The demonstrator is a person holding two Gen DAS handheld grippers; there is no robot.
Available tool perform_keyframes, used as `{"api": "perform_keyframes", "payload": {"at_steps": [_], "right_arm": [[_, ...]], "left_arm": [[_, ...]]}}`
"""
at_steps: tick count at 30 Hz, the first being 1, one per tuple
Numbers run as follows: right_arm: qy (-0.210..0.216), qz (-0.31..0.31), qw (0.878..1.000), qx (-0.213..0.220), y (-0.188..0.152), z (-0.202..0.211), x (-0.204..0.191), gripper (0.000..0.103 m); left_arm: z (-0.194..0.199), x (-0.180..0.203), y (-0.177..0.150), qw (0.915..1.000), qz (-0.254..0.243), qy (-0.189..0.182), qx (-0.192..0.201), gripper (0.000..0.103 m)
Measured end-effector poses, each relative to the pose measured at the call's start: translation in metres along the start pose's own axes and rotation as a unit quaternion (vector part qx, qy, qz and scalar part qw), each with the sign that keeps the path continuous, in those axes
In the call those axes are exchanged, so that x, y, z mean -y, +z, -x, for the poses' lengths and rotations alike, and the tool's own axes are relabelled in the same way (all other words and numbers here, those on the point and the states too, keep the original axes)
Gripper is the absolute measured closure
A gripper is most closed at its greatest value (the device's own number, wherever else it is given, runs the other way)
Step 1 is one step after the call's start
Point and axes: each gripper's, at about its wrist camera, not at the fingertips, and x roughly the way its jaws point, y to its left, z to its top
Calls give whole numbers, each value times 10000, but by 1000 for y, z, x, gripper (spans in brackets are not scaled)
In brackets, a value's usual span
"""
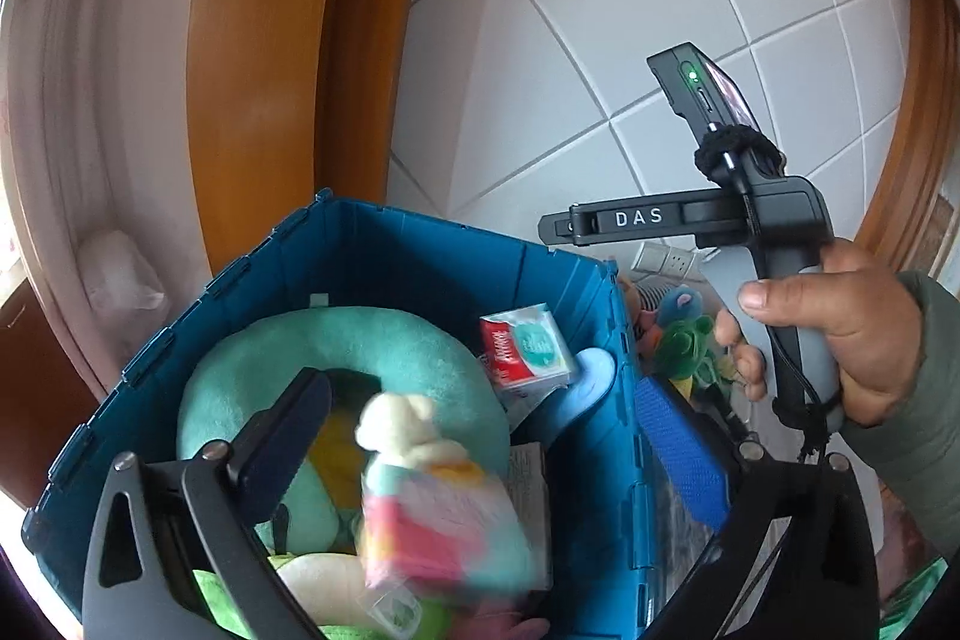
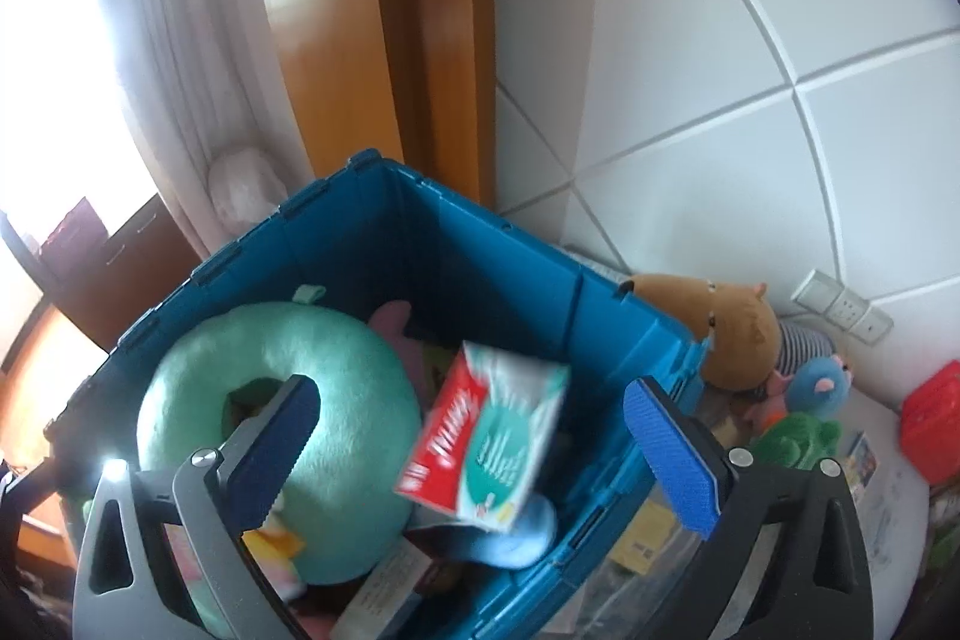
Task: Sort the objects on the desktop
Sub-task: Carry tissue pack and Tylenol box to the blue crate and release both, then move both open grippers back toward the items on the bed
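Over the blue bin point(image 1: 420, 268), both grippers' jaws stand spread, pinching nothing: left gripper point(image 1: 480, 436) above a blurred plush toy point(image 1: 420, 484), right gripper point(image 2: 474, 436) above a red-and-white box point(image 2: 486, 436) beside the teal pillow point(image 2: 336, 358).

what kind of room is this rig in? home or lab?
Most likely a home, possibly a child's or spare room. Cues: a blue crate full of soft toys, a sheer curtain beside a wooden frame, and white wall tiles with sockets low down.
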Motion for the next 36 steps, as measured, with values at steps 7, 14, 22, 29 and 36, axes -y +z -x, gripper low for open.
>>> {"api": "perform_keyframes", "payload": {"at_steps": [7,14,22,29,36], "right_arm": [[121,-119,9998,75,-19,13,13,0],[76,-207,9996,185,-47,37,34,0],[-47,-464,9980,421,-111,84,97,0],[-225,-1034,9937,378,-193,126,202,0],[-427,-1471,9880,194,-263,146,299,0]], "left_arm": [[2,10,0,10000,-70,-10,-13,0],[6,35,-4,9999,-111,-19,-22,0],[4,98,-17,9996,-244,-50,-100,0],[-30,177,-46,9983,-420,-168,-372,0],[-81,255,-80,9955,-496,-282,-760,0]]}}
